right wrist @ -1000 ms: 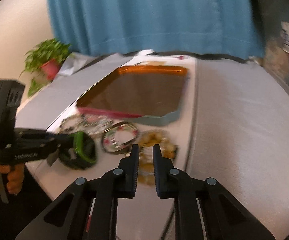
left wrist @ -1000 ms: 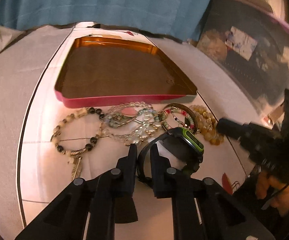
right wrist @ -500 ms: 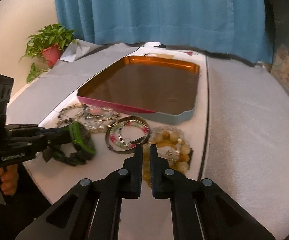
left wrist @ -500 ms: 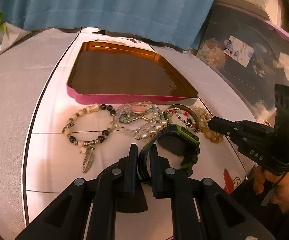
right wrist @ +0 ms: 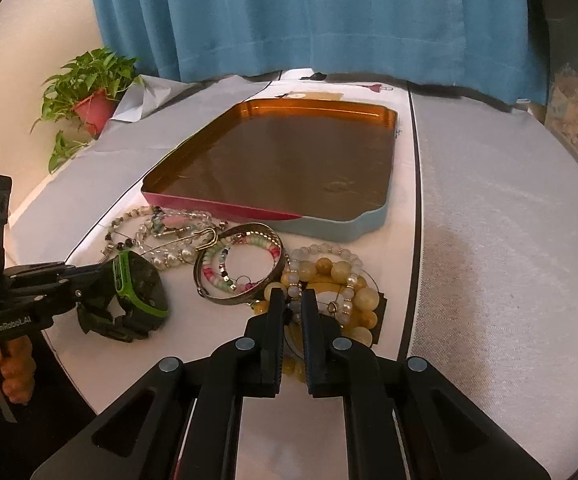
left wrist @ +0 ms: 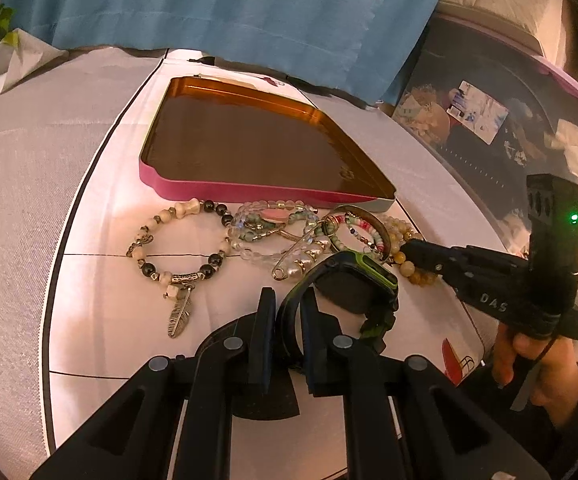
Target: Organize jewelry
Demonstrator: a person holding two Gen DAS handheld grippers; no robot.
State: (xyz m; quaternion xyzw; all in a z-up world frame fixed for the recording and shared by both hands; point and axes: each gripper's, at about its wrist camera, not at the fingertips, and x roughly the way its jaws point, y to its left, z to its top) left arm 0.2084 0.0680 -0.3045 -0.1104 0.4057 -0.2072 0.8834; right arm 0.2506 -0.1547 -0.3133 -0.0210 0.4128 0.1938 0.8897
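1. Black-and-green watch (left wrist: 353, 280) – strap clamped in left gripper (left wrist: 287, 300), beside bracelet pile, near tin tray (left wrist: 257, 192).
2. Right gripper (right wrist: 293, 300) – jaws opening, yellow bead bracelet (right wrist: 341, 280) between them.

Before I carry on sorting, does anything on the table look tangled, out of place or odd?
Yes. The bracelets lie overlapped in one heap before the tray, with a large safety pin lying across them. The tray holds nothing. The left gripper is shut on a black and green watch, a poor fit among beads.
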